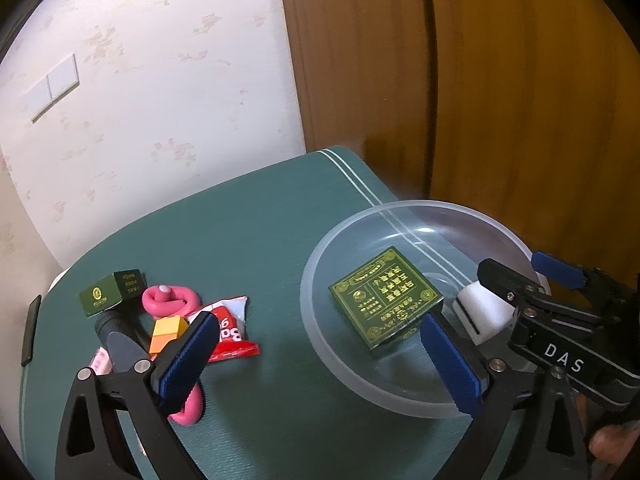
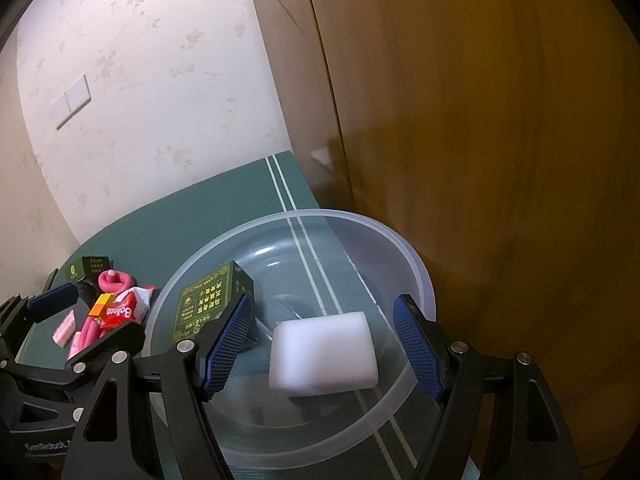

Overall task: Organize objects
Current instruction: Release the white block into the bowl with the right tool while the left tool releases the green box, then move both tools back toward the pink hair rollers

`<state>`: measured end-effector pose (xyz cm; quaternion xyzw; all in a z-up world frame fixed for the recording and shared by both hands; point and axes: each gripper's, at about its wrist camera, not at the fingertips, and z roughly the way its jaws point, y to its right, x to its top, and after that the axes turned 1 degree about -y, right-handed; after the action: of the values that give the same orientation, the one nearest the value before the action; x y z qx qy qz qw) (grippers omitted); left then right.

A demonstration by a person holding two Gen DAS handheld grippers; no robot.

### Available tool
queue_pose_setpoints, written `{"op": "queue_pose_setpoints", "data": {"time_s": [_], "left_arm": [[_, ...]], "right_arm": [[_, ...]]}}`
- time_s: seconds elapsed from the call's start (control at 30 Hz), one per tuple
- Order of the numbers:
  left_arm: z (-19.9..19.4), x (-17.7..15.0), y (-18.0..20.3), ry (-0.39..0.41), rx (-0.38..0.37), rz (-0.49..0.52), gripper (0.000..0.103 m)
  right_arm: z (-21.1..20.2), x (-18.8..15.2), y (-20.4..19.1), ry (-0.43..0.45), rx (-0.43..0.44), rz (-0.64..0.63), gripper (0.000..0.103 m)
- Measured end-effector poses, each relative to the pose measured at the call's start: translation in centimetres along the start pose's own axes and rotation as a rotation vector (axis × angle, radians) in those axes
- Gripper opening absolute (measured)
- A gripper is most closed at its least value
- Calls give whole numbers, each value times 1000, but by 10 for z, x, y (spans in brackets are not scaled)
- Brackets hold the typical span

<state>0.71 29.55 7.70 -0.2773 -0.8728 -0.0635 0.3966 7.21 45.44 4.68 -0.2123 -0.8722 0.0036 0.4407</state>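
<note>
The left gripper (image 1: pixel 320 356) is hanging over the near rim of the clear bowl (image 1: pixel 320 264), its jaws standing wide with nothing between them; the large green box (image 1: pixel 386 298) is lying flat inside, apparently just set down; the right gripper (image 2: pixel 324 344) is hovering over the bowl with jaws parted clear of the white block (image 2: pixel 323 354), which is resting on the bowl's floor; on the desk (image 1: pixel 240 220) a small green box (image 1: pixel 112 292), pink cord (image 1: pixel 170 300) and red packet (image 1: pixel 230 336) are probably waiting for collection.
</note>
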Motion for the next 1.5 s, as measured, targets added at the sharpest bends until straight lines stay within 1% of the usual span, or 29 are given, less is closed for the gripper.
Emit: {"op": "queue_pose_setpoints", "data": {"time_s": [0.5, 1.07, 1.27, 1.5], "left_arm": [[-8, -11, -19, -11, 45, -41, 102], [-19, -33, -71, -31, 112, -153, 102], [-19, -42, -89, -40, 134, -188, 102], [-21, -53, -115, -55, 153, -243, 102]], "right_arm": [[0, 0, -1, 6, -1, -1, 75], [-6, -2, -3, 35, -7, -19, 75], [-11, -8, -16, 34, 6, -42, 75], [-16, -19, -45, 26, 42, -104, 75]]}}
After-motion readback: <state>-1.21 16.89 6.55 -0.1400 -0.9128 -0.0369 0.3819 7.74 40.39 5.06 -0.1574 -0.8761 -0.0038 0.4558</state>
